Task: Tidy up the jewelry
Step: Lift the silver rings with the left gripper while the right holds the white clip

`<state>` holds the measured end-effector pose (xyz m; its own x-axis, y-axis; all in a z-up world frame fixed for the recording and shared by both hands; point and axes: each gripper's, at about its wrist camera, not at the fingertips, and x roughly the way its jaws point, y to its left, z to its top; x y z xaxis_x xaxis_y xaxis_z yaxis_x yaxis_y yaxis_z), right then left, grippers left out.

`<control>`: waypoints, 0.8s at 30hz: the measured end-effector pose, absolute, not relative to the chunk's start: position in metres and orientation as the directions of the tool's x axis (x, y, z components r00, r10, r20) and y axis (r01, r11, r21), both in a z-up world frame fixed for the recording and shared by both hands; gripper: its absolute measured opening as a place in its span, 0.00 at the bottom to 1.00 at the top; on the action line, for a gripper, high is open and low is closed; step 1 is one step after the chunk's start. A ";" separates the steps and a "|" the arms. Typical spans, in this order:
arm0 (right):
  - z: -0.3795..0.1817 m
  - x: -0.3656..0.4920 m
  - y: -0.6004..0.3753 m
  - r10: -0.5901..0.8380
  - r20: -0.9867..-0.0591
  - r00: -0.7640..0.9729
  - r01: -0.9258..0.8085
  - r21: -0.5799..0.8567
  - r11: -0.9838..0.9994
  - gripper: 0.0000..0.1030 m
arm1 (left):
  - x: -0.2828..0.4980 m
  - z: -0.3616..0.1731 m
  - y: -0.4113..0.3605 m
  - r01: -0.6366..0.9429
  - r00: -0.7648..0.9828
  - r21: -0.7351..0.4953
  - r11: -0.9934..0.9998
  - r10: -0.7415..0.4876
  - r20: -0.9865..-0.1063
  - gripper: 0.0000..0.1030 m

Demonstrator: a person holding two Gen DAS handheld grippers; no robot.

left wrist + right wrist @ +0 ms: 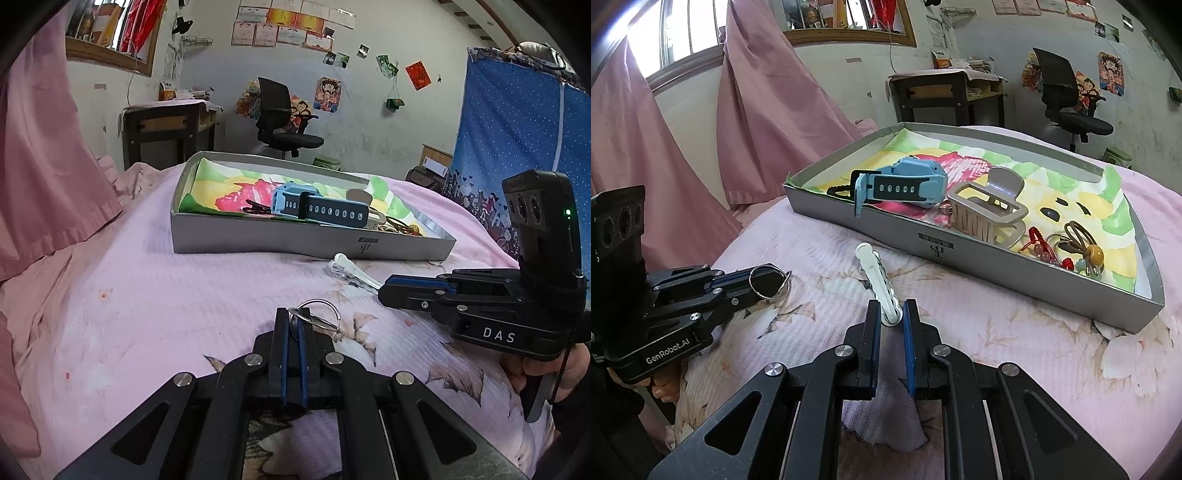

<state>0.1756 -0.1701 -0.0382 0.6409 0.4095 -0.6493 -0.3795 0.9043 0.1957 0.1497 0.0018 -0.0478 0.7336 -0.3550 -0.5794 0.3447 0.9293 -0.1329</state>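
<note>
A grey tray (258,238) (1015,275) with a colourful liner sits on the pink bed. In it lie a blue watch (314,206) (901,184), a beige claw clip (990,214), a red bead bracelet (1039,247) and brown hair ties (1082,247). My left gripper (294,321) (768,278) is shut on a metal key ring (319,317) (772,282), low over the bedspread. My right gripper (891,314) (384,290) has its fingers closed around the near end of a white pearl hair clip (877,277) (351,271) lying before the tray.
The bed has a pink floral cover (166,314). Pink curtains (746,110) hang at the left. A desk (166,129) and a black office chair (284,122) stand behind the bed. A blue dotted cloth (517,129) hangs at the right.
</note>
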 end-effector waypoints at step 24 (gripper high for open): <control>-0.041 0.179 -0.165 0.403 -0.661 0.633 -0.376 0.193 0.906 0.11 | 0.154 -0.047 -0.005 0.369 0.738 -0.133 0.920 -0.377 -0.560 0.09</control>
<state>0.1793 -0.1654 -0.0408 0.6333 0.4033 -0.6606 -0.3758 0.9064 0.1931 0.1541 -0.0046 -0.0465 0.7376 -0.3767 -0.5603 0.3688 0.9199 -0.1329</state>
